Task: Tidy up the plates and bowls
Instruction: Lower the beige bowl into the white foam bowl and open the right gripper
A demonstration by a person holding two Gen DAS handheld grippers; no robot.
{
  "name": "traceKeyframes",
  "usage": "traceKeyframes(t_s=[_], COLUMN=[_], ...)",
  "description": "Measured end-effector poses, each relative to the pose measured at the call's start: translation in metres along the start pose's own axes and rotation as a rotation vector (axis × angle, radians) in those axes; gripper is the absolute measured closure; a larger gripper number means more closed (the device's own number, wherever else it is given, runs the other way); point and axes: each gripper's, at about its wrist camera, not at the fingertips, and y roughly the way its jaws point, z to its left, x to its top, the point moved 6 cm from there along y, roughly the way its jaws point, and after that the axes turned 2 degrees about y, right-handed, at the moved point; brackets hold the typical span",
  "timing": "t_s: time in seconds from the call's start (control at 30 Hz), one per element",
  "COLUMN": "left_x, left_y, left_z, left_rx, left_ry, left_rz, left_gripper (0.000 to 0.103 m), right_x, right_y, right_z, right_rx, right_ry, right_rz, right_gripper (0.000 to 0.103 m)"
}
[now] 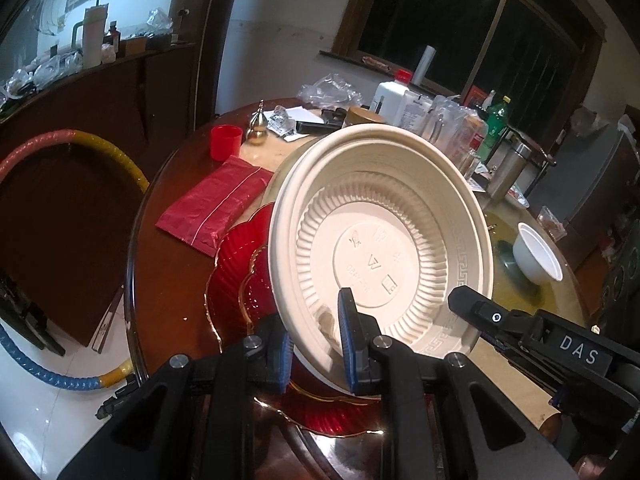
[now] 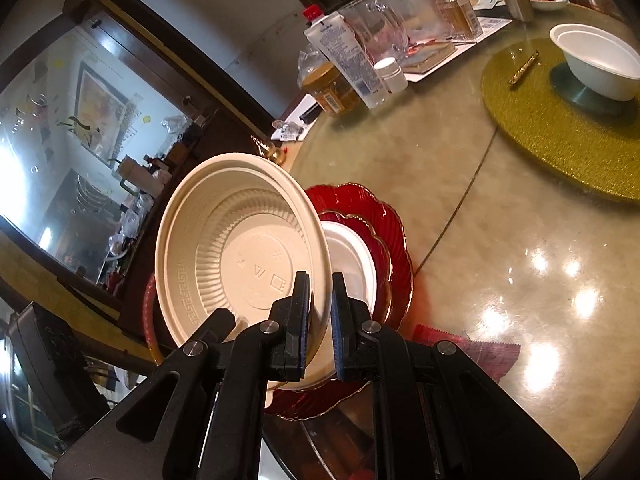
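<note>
While both tools, left tool [image 1: 316, 344] & right tool [image 2: 320, 320], clamp the beige bowl's [image 1: 380, 240] rim, tilted just above the red plate [image 1: 236, 280], level it, then lower w/ both together.

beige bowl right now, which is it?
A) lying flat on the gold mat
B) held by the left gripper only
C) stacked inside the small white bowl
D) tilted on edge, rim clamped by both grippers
D: the beige bowl stands tilted above the red plates, its rim pinched by the left gripper and the right gripper.
</note>
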Motion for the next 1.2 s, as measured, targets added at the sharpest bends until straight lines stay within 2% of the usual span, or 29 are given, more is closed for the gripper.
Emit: traceKeyframes(t_s=[0.5,1.2], left_x=[-0.003,-0.001], left_y=[0.003,0.001], left_z=[0.01,0.016], left_rx=[0.023,0.035], left_ry=[-0.01,-0.035], left_rz=[0.006,-0.002], left_gripper=[0.084,0.084], right_x=[-0.005,-0.007], right_y=[0.012,0.016], right_z=[0.0,0.01], right_rx=[-0.006,-0.026], right_ry=[0.004,-0.036], right_rz=[0.037,0.044], right_gripper=[0.093,0.09])
